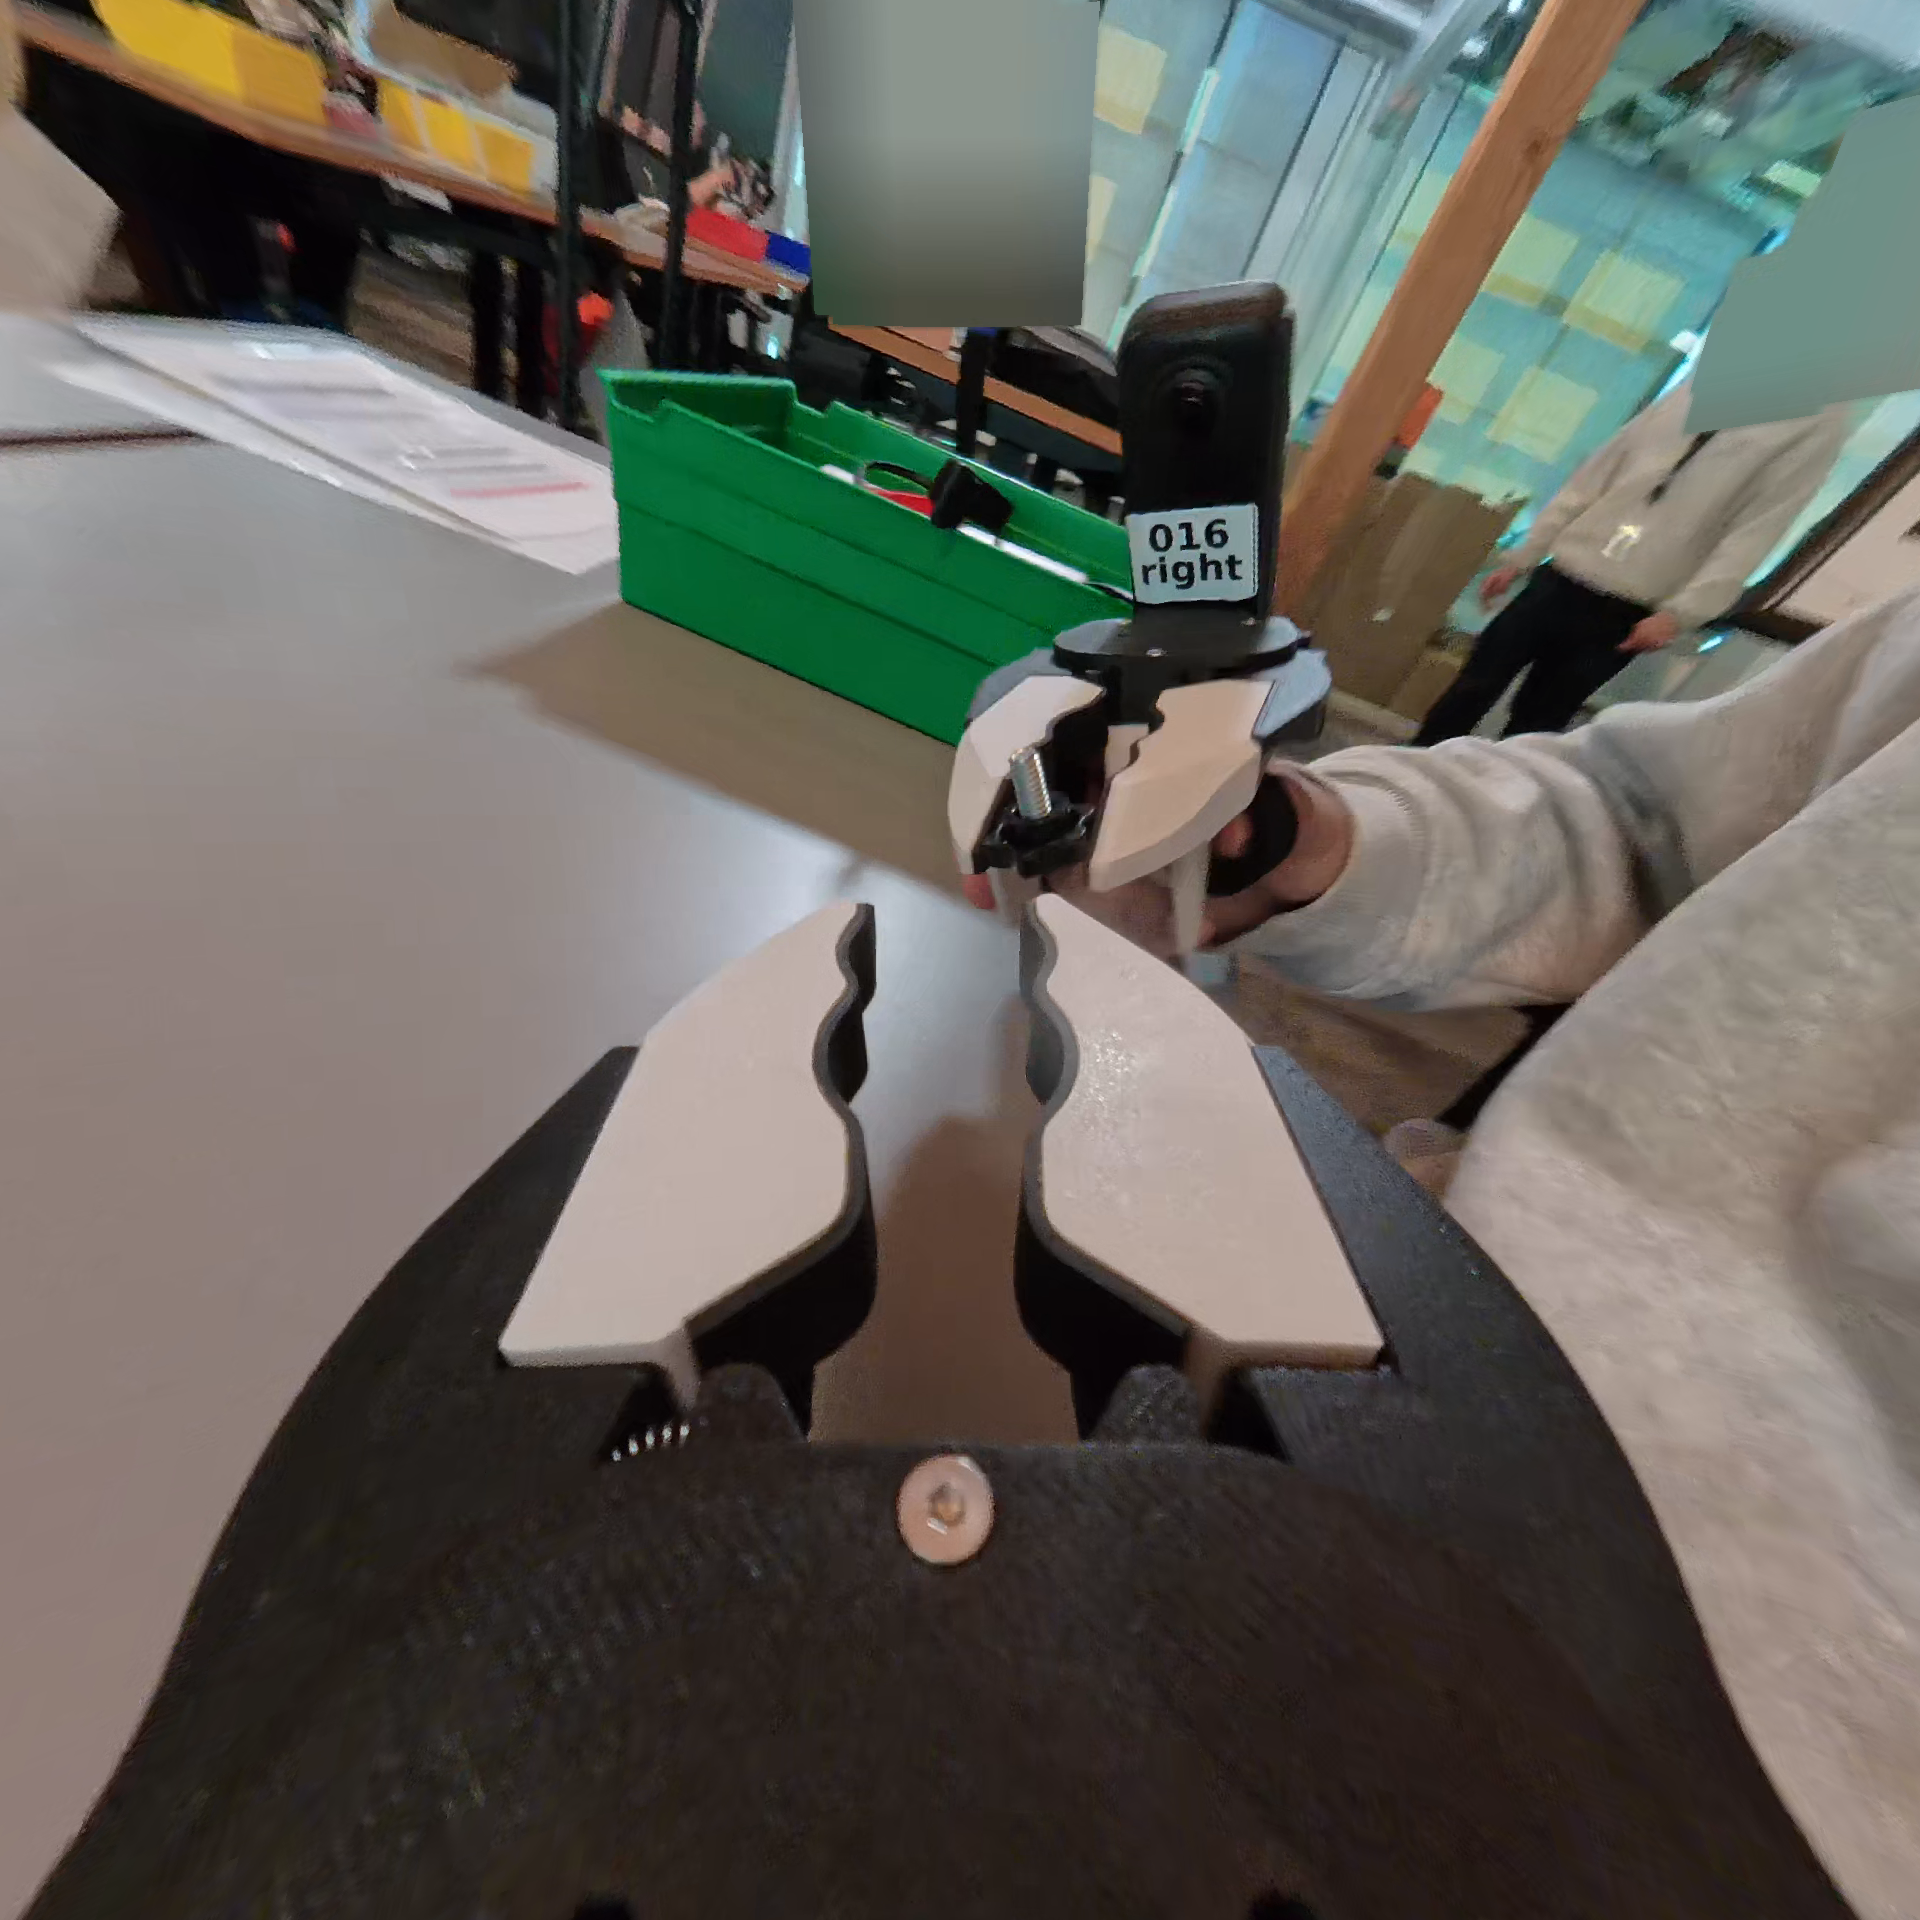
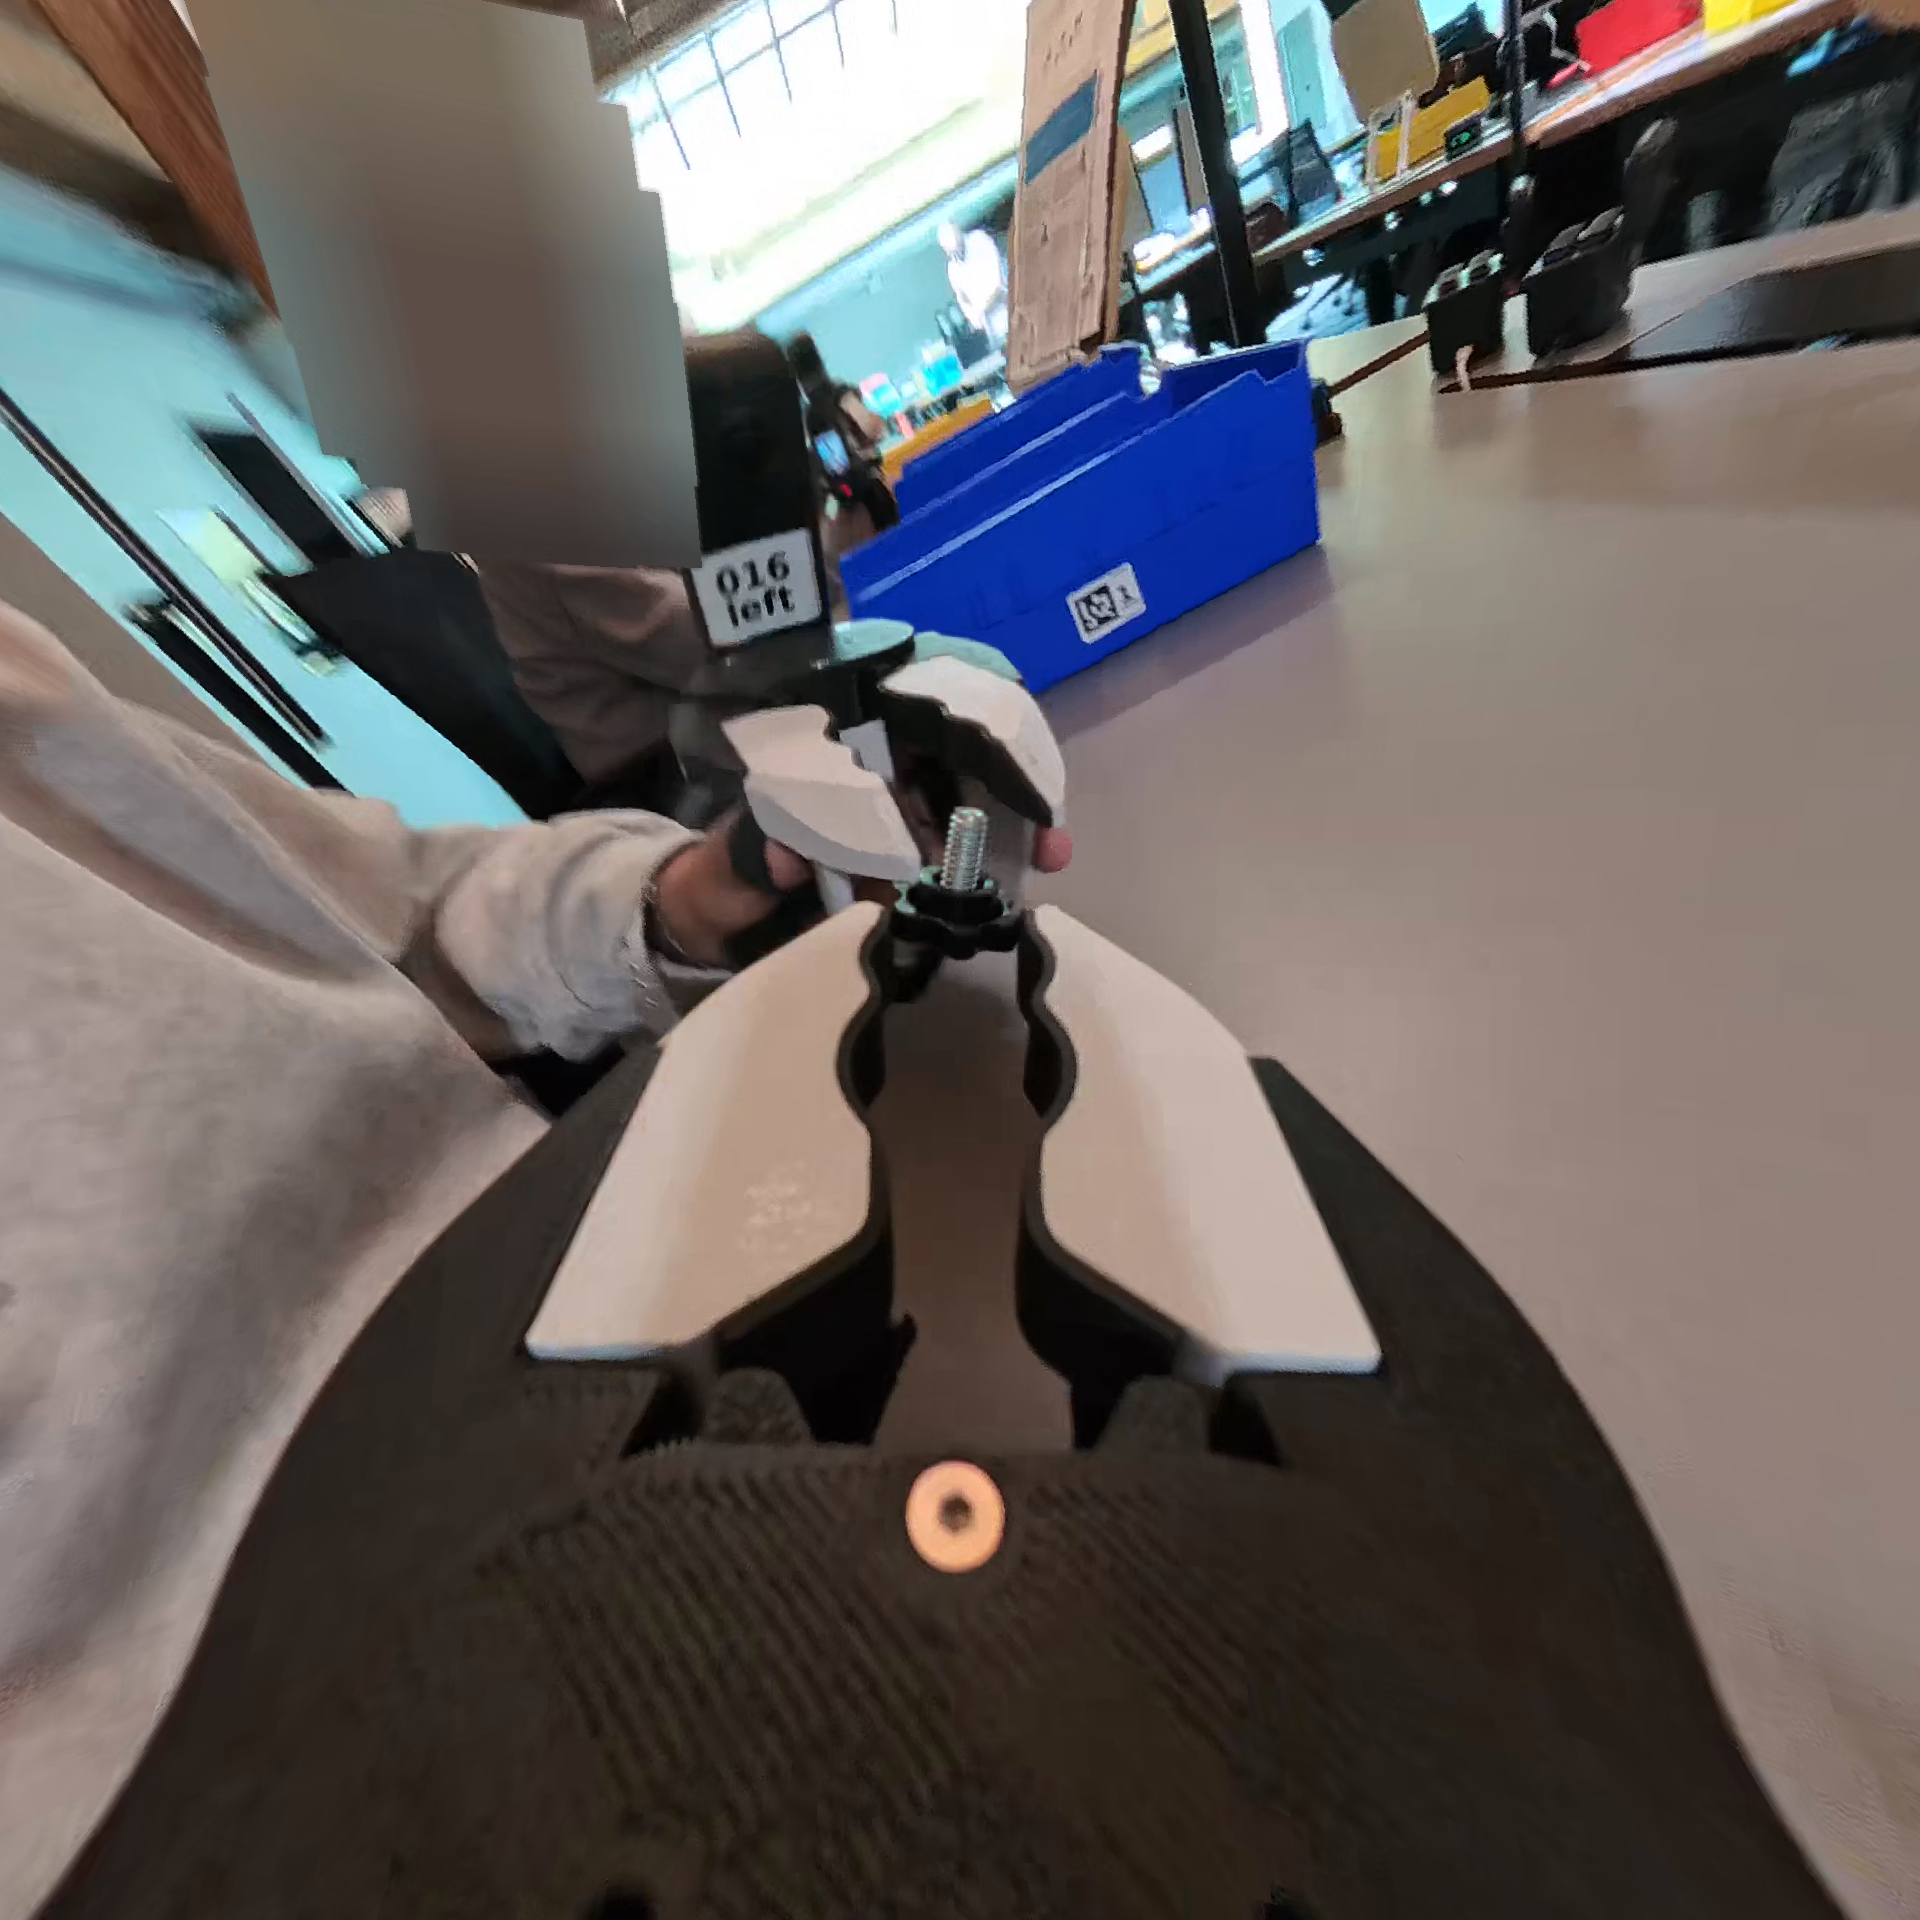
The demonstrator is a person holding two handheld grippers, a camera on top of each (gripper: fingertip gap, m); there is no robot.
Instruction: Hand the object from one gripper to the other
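Observation:
The object is a black star knob with a silver threaded stud (image 2: 951, 920). My right gripper (image 2: 951, 927) is shut on the knob at its fingertips, with the stud pointing up. It also shows in the left wrist view, where the right gripper (image 1: 1039, 862) holds the knob (image 1: 1039, 840) just beyond my left fingertips. My left gripper (image 1: 948, 920) is open and empty, with its jaws apart above the grey table (image 1: 312, 831). In the right wrist view the left gripper (image 2: 977, 842) faces mine, open, right behind the stud.
A green bin (image 1: 810, 582) with items stands on the table behind the right gripper. A blue bin (image 2: 1091, 540) stands behind the left gripper. Paper sheets (image 1: 364, 416) lie at the far left. A person (image 1: 1621, 561) stands off to the right. Only a small space, under 4 cm, lies between the two pairs of fingers.

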